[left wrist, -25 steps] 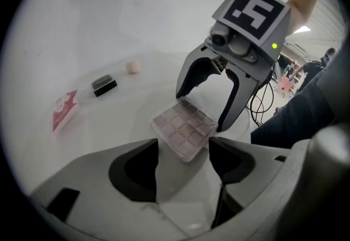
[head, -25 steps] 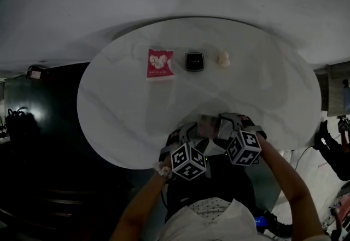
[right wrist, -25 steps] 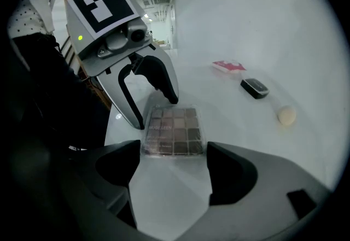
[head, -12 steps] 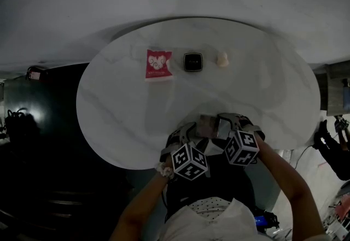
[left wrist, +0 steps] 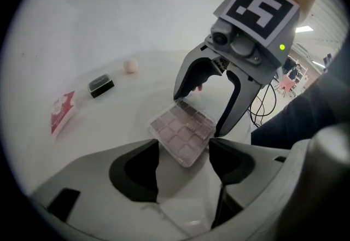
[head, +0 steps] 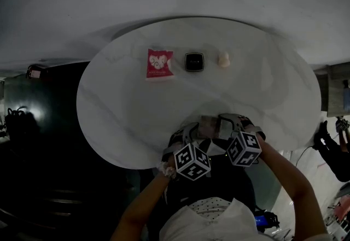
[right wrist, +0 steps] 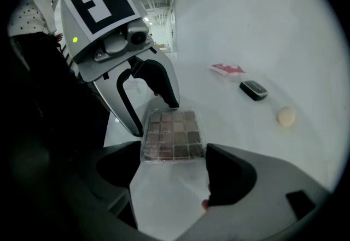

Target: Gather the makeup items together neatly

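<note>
- Head view: a see-through eyeshadow palette (head: 209, 125) lies on the round white table (head: 120, 103), at the edge close to the person.
- The left gripper (head: 188, 131) is at the left end of the eyeshadow palette and the right gripper (head: 229, 123) is at its right end.
- Far past the eyeshadow palette, three things sit in a row: a red packet (head: 160, 63), a black case (head: 194, 62) and a small round puff (head: 223, 59).
- Left gripper view: the left gripper (left wrist: 184, 152) has its jaws wide apart. The near corner of the eyeshadow palette (left wrist: 180, 130) sits between the tips.
- The right gripper (left wrist: 199, 114) faces it from the other end of the eyeshadow palette, with one jaw on each side.
- Right gripper view: the right gripper (right wrist: 174, 155) also has its jaws wide apart. The near end of the eyeshadow palette (right wrist: 174, 133) just fits between them. I cannot tell if the tips press on it.
- The left gripper (right wrist: 155, 119) has its jaws on both sides of the far end.
- The red packet (right wrist: 228, 69), black case (right wrist: 254, 89) and round puff (right wrist: 286, 116) are well away from the eyeshadow palette, to the right.
</note>
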`<action>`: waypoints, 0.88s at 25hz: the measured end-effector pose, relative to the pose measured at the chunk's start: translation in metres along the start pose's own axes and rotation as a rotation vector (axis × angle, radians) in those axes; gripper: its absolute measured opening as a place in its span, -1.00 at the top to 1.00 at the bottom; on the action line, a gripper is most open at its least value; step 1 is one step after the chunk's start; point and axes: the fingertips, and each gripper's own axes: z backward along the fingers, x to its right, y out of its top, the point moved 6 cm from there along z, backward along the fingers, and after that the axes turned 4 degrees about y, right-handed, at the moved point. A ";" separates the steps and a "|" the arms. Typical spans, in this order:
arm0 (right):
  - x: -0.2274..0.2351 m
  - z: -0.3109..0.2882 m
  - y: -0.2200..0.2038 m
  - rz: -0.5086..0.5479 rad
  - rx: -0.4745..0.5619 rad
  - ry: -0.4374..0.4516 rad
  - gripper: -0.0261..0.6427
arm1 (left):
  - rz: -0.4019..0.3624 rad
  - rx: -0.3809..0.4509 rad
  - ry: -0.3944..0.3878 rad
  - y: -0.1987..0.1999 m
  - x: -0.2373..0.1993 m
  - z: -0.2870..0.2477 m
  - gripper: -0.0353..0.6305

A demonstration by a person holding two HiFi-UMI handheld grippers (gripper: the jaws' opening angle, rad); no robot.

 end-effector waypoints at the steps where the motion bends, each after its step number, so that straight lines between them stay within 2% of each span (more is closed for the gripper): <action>1: 0.000 0.000 0.000 -0.006 0.003 -0.001 -0.26 | 0.002 0.006 0.000 0.000 0.000 0.000 -0.09; 6: 0.002 0.001 0.002 -0.022 0.002 -0.006 -0.25 | 0.025 0.031 0.017 0.001 -0.001 0.002 -0.07; 11: 0.004 0.004 0.002 -0.038 0.008 -0.022 -0.25 | 0.001 0.048 0.031 0.005 -0.002 0.006 -0.06; 22: 0.024 0.016 0.010 -0.028 0.006 -0.049 -0.25 | 0.003 0.078 0.032 0.023 -0.019 0.008 -0.06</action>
